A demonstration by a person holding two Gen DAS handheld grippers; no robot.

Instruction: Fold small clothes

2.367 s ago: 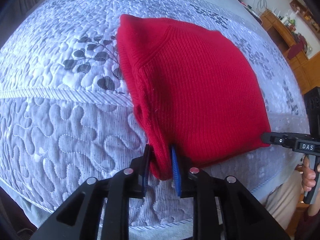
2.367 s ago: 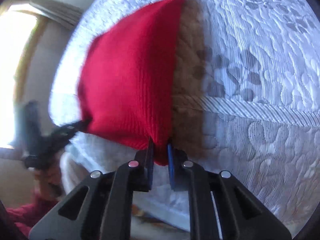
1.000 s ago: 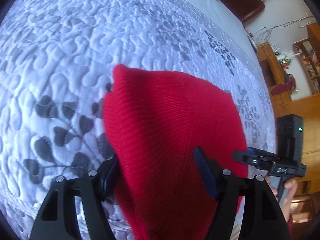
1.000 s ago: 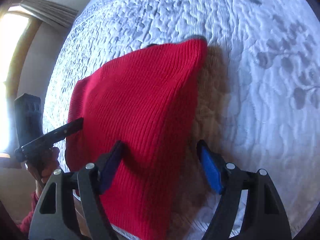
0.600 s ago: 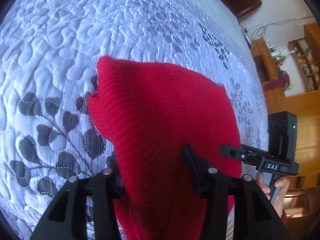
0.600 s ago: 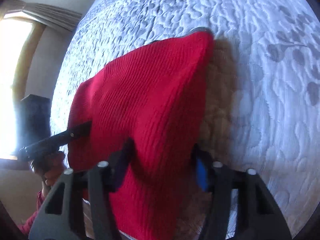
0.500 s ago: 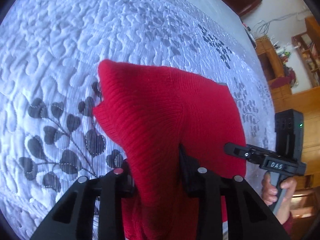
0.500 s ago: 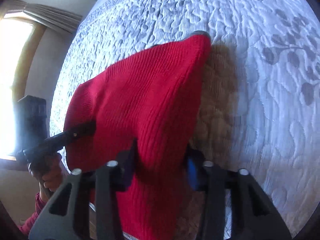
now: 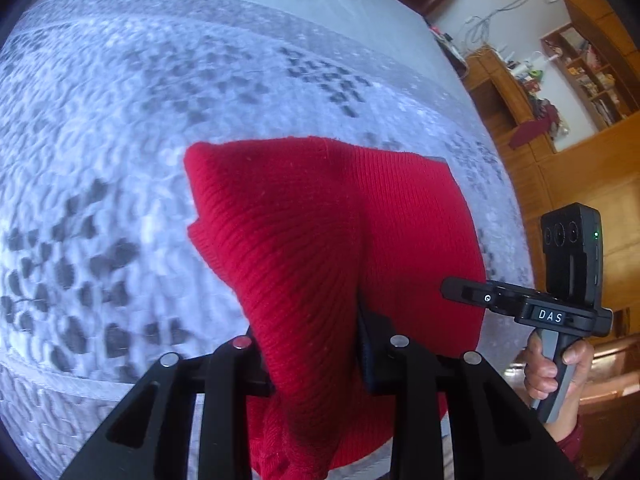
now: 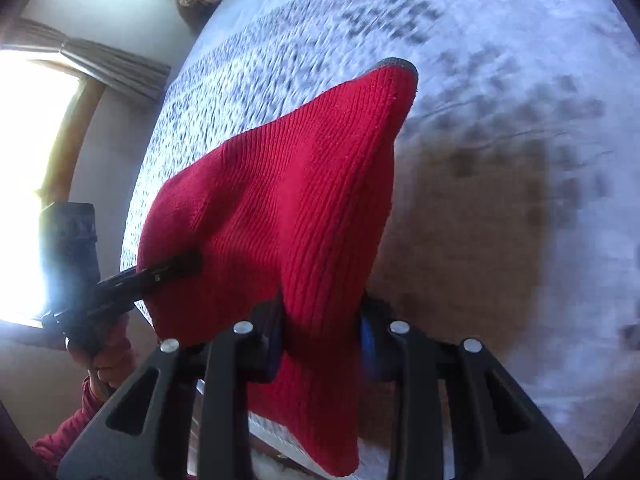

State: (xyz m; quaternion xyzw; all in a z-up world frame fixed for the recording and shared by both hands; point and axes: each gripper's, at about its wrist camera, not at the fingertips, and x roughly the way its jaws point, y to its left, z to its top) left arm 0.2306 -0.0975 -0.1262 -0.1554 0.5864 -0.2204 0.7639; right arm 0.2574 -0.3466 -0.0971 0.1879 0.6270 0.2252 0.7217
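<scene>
A folded red knit garment (image 9: 320, 240) hangs lifted above the quilted bed (image 9: 120, 120). My left gripper (image 9: 316, 344) is shut on a thick bunch of its near left edge. My right gripper (image 10: 320, 328) is shut on the near right edge of the same red garment (image 10: 288, 216), which drapes over and below both sets of jaws. The right gripper also shows in the left wrist view (image 9: 464, 292) at the garment's right side. The left gripper shows in the right wrist view (image 10: 176, 268) at its left side. The fingertips are hidden in the cloth.
The bed is covered by a white-grey quilt with dark leaf patterns (image 10: 500, 100). Wooden shelves and cabinets (image 9: 572, 92) stand beyond the bed on the right. A bright window with curtains (image 10: 36, 160) is on the left. The garment's shadow (image 10: 472, 248) falls on the quilt.
Both grippers opened, slid further onto the garment, then closed on thicker bunches of cloth. The garment has since lifted off the quilt and the view has pulled back.
</scene>
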